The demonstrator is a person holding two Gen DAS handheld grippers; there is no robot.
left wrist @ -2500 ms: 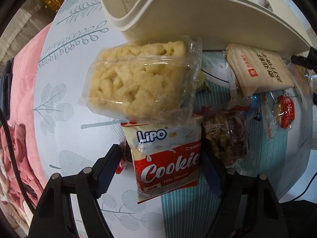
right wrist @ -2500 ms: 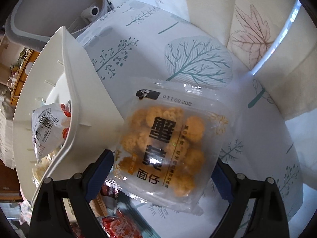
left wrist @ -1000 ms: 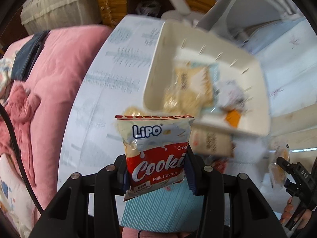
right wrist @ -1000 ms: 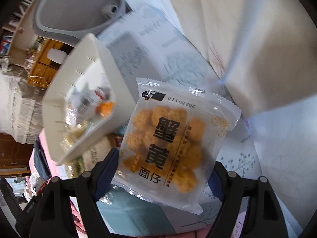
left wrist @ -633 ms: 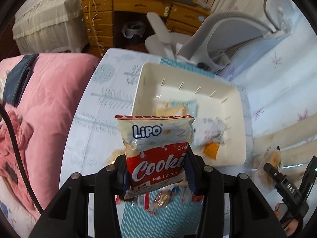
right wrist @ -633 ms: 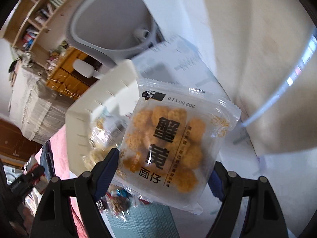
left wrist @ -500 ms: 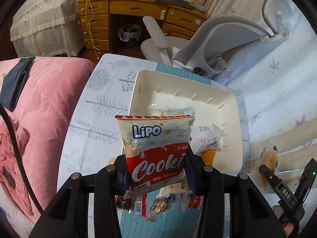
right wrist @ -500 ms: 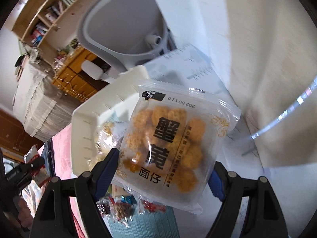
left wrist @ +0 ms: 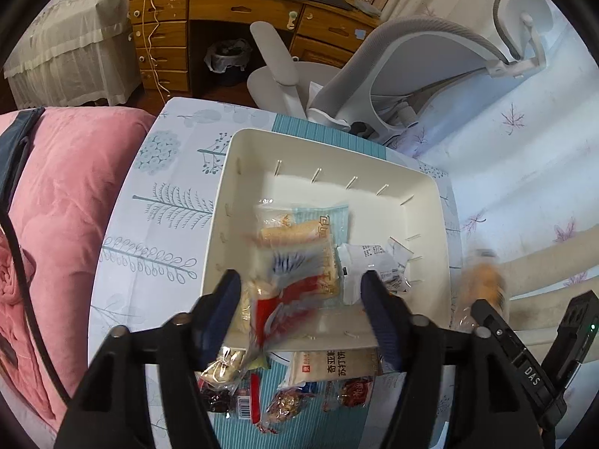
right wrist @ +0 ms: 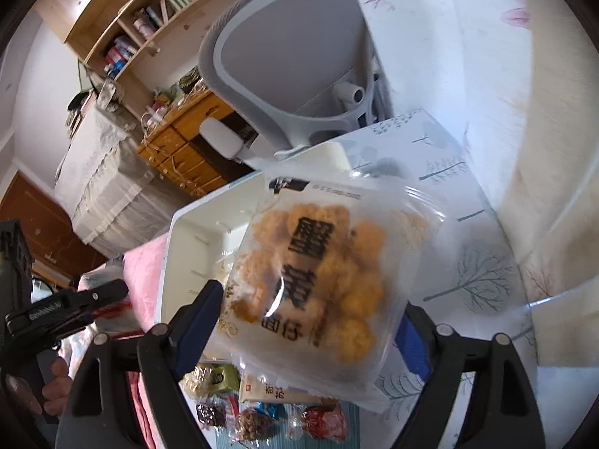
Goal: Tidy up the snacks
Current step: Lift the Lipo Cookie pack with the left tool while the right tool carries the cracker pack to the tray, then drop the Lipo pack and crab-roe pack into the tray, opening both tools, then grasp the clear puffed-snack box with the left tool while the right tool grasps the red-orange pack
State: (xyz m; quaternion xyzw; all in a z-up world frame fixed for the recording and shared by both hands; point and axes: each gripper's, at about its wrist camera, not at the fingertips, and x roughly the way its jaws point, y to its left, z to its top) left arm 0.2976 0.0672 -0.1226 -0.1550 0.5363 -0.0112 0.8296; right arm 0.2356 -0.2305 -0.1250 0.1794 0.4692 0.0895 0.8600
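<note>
While both grippers hang above the white bin, two snack packs sit blurred between spread fingers.

Left gripper [left wrist: 299, 299] has its jaws wide apart; the red-and-white Lipo cookie pack [left wrist: 288, 295], smeared by motion, lies between them without touching either pad, over the near wall of the white bin [left wrist: 239, 149]. Right gripper [right wrist: 307, 321] is spread too, and the clear pack of orange crab-roe noodle bites [right wrist: 322, 269] looks loose between its fingers, over the bin's right edge. Inside the bin lie a blue-topped bread pack [left wrist: 307, 224] and a white wrapper [left wrist: 367, 265]. Small wrapped snacks [left wrist: 284, 404] cluster on the tablecloth [left wrist: 157, 209] at the bin's near edge.
</note>
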